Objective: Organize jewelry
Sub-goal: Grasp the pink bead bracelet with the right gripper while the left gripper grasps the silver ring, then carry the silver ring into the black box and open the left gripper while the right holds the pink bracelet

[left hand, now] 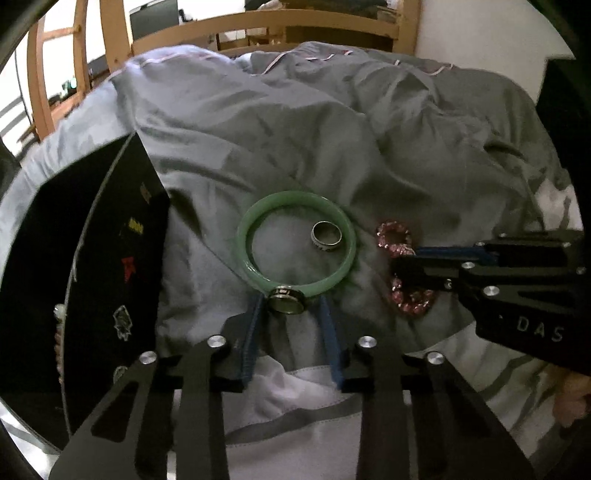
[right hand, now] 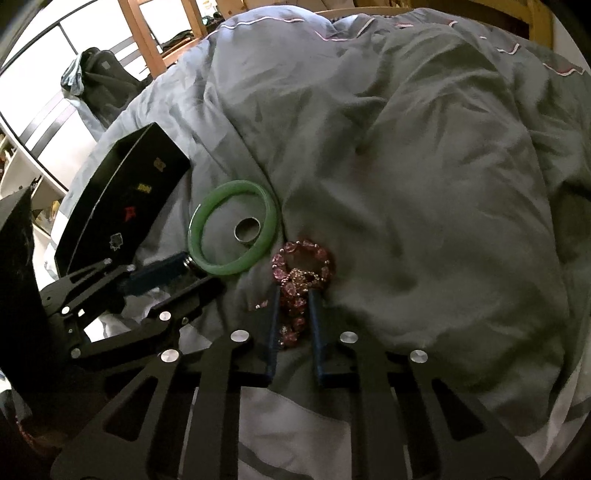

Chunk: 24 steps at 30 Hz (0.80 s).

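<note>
On the grey duvet lies a green bangle (left hand: 295, 197) (right hand: 236, 184) with a silver ring (left hand: 327, 236) (right hand: 248, 229) inside it. A darker banded ring (left hand: 286, 299) rests on the bangle's near rim, and my left gripper (left hand: 290, 301) (right hand: 192, 269) is shut on it, one blue pad on each side. Right of the bangle sits a pink beaded bracelet (left hand: 393, 232) (right hand: 306, 251). My right gripper (right hand: 294, 291) (left hand: 397, 267) is shut on its bunched beads. An open black box (left hand: 92, 258) (right hand: 122, 206) stands tilted to the left.
The crumpled grey duvet (right hand: 424, 184) covers the whole bed, with a wooden bed frame (left hand: 258, 22) behind it. A dark bag (right hand: 103, 81) sits off the bed at upper left. Part of a hand (left hand: 569, 398) shows at the right edge.
</note>
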### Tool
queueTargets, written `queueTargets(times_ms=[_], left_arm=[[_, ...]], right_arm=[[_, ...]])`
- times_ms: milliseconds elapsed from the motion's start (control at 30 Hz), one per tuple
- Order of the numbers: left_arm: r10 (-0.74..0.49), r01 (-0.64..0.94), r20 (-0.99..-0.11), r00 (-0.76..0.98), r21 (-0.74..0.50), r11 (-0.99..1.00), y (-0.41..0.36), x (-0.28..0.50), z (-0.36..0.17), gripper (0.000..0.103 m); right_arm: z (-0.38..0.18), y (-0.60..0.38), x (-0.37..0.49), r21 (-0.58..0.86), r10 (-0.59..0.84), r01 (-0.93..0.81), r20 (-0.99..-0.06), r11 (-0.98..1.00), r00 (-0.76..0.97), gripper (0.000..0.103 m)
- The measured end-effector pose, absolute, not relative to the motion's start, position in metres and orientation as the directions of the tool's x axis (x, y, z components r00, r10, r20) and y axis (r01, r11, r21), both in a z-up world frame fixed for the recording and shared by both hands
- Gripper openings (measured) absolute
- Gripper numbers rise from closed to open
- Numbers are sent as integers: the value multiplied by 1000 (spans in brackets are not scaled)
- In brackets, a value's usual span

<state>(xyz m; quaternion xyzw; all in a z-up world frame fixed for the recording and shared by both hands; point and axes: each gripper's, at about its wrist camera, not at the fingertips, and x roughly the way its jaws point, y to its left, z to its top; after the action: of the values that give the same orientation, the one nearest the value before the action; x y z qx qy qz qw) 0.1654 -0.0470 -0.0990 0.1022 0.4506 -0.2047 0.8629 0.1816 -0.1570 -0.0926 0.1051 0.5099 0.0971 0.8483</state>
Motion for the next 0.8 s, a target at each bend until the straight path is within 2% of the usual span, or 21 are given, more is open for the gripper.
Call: queueTargets(times_ms=[33, 400, 700, 800], left_arm=[[-279, 444, -821, 499, -34, 895, -45, 167, -98, 19], [-337, 452, -788, 515, -84, 888, -40, 158, -82, 19], [-377, 471, -753, 540, -102, 876, -40, 151, -62, 19], [-376, 466, -748, 547, -101, 879, -38, 150, -59, 19]], right_arm=[[-92, -158, 182, 279, 272, -55, -841, 959, 468, 10], [-71, -177, 178, 350, 302, -23, -772, 937, 559, 10], [-41, -187, 174, 458, 377, -49, -661, 887, 649, 10], [-42, -182, 176, 421, 366, -64, -692, 905, 623, 11]])
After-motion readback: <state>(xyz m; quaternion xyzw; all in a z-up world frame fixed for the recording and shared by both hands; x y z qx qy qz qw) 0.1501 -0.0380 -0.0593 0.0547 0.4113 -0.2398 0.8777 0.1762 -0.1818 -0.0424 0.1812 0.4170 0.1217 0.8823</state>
